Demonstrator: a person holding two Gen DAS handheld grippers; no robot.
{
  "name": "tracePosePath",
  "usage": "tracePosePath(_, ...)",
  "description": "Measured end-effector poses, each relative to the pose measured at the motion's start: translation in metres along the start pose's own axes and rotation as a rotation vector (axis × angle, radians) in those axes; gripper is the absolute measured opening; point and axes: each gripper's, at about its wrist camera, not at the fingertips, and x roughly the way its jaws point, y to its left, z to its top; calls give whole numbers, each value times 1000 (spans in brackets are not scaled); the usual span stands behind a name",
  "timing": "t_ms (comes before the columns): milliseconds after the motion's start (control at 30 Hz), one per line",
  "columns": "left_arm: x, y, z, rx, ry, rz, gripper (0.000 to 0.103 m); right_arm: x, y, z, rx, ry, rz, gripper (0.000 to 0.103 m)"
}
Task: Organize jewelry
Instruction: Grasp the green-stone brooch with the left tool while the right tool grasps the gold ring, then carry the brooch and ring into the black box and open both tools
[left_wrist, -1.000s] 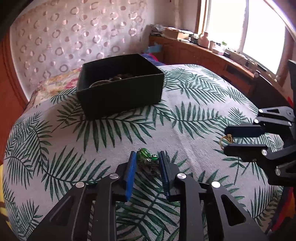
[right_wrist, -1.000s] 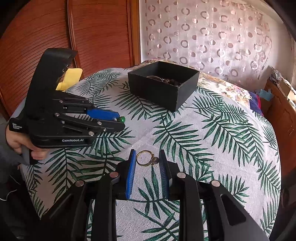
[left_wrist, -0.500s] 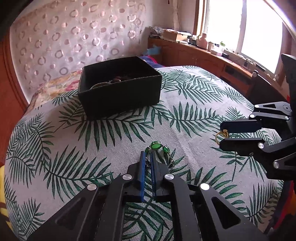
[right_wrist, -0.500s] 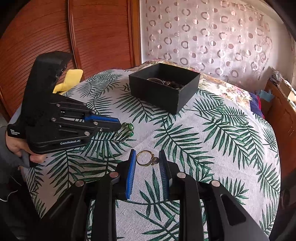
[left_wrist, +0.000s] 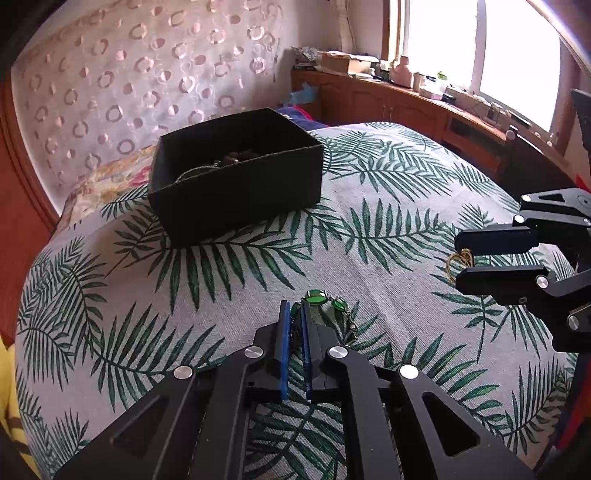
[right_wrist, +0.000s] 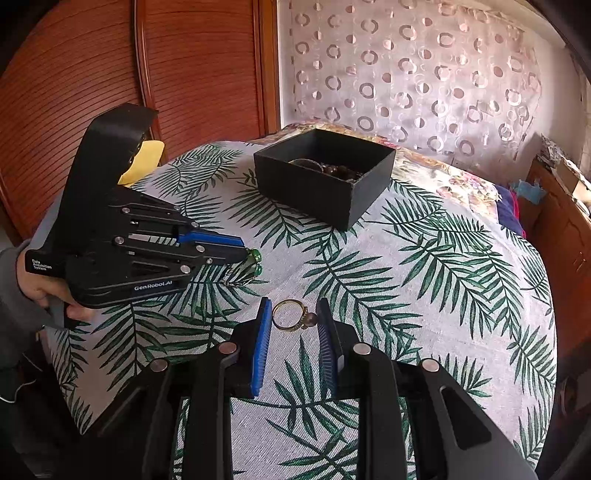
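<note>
Gold ring (right_wrist: 291, 314) between the open right gripper's (right_wrist: 293, 314) jaws

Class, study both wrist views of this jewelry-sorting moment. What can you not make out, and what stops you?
- Black box contents, both views: its walls hide most; dark pieces too small to name.
- Green jewelry, left wrist view: left gripper pinches and covers part of it.
- Gold ring, left wrist view: mostly behind the right gripper.

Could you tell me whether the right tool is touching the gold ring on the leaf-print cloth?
Apart. The right wrist view shows the gold ring lying between the right tool's open pads, cloth visible on either side.
</note>
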Motion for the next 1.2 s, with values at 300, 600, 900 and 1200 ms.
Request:
tracePosePath(300, -37, 18, 20, -70, -119, -15, 4, -5, -2, 18, -4, -39, -9, 27)
tracePosePath(600, -56, 26, 35, -80, -164, -19, 4, -7, -4, 27, 1, -55, -11, 27)
tracePosePath(900, -74, 34, 83, -71, -233, 5, 4, -1, -15, 65, 5, -103, -14, 27)
tracePosePath(1200, -55, 48, 120, -87, -228, 30, 4, 28, -32, 104, 31, -120, -17, 27)
